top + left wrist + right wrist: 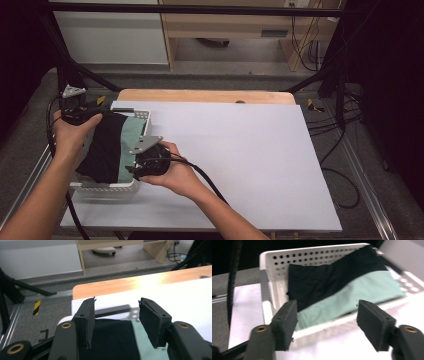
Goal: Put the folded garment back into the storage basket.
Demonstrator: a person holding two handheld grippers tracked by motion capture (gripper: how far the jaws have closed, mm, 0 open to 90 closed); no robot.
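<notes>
The left tool (116, 323) is hovering with its jaws standing apart and nothing between them, above the far end of a white perforated basket (317, 256) that is sitting at the left edge of the desk (240, 150). The right tool (328, 326) is likewise gaping empty just outside the basket's near wall, pads clear of the cloth. Inside the basket, a folded black garment (322, 280) is lying over, or possibly just beside, a mint-green garment (362, 293), the motion-blurred right gripper view making their overlap hard to judge.
</notes>
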